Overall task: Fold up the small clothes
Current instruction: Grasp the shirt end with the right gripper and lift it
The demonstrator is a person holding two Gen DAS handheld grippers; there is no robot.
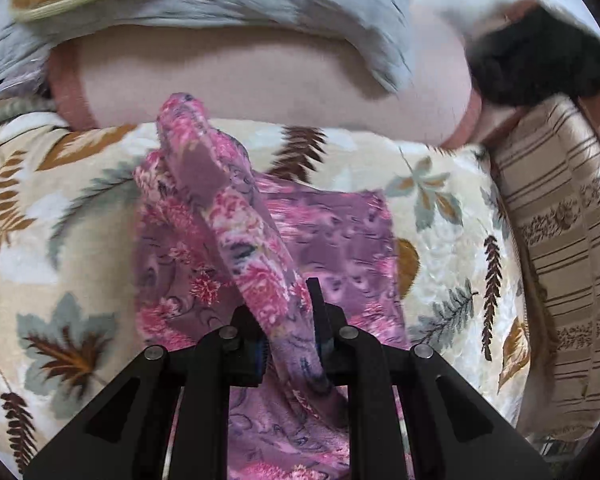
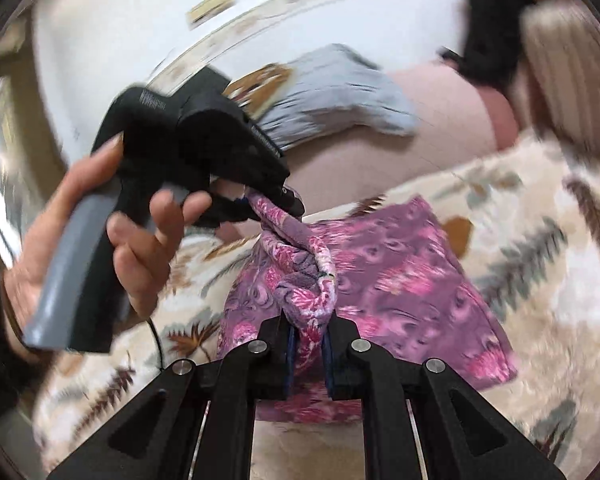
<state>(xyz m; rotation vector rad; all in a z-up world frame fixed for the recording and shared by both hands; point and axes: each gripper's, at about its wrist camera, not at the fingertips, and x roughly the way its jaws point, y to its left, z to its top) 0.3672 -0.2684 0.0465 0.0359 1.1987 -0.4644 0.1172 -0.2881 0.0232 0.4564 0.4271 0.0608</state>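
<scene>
Right wrist view shows both your grippers clamped on one bunched edge of the pink-and-purple floral cloth point(image 2: 384, 276): the right gripper point(image 2: 309, 344) pinches a rolled fold between its narrow jaws, and the left gripper point(image 2: 276, 204), held in your left hand point(image 2: 100, 224), bites the same edge farther along. The rest of the cloth lies on the leaf-print blanket point(image 2: 532, 248). To fold cleanly, I judge you should draw the two grips apart until the edge is taut, then lay it level over the flat half. The cloth looks thin, limp and slightly fuzzy; the blanket plush and embossed. A grey garment point(image 2: 332, 92) lies crumpled beyond.
</scene>
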